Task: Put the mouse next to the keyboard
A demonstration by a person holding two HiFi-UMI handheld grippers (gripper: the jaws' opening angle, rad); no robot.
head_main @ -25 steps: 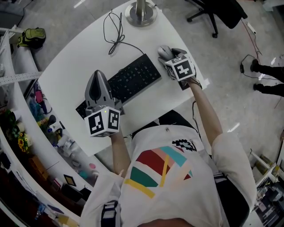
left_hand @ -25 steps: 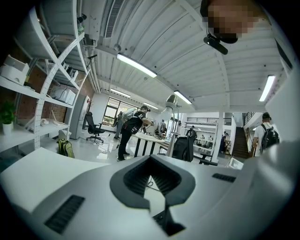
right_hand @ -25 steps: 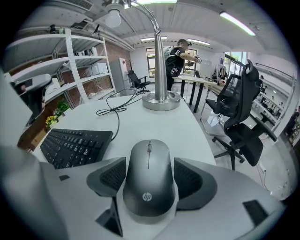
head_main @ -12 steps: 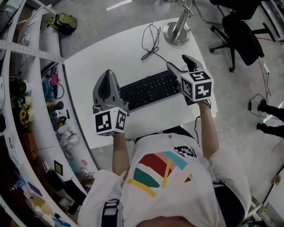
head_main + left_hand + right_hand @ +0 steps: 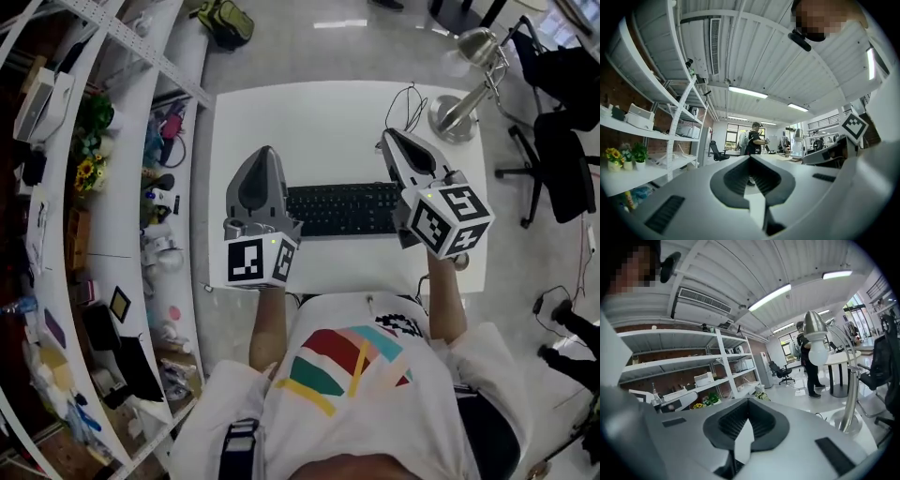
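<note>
The black keyboard point(image 5: 342, 208) lies across the middle of the white table point(image 5: 309, 122). The mouse shows in no view; my right gripper covers the table by the keyboard's right end. My right gripper point(image 5: 387, 134) is held up above that end and points out level over the table. Its jaws have just closed, they meet, and nothing is between them point(image 5: 747, 399). My left gripper point(image 5: 264, 150) hangs above the keyboard's left end, also shut and empty point(image 5: 751, 157). Both gripper views look out into the room, not at the table.
A desk lamp point(image 5: 473, 56) stands on its round base at the table's far right corner, with a thin black cable point(image 5: 408, 103) beside it. Cluttered shelves point(image 5: 112, 187) run along the left. A black office chair point(image 5: 562, 141) is at the right. A person point(image 5: 808, 362) stands across the room.
Both grippers have risen from the table. The right jaws, open around the mouse a second ago and still open half a second ago, are now shut and empty. The head view has swung round.
</note>
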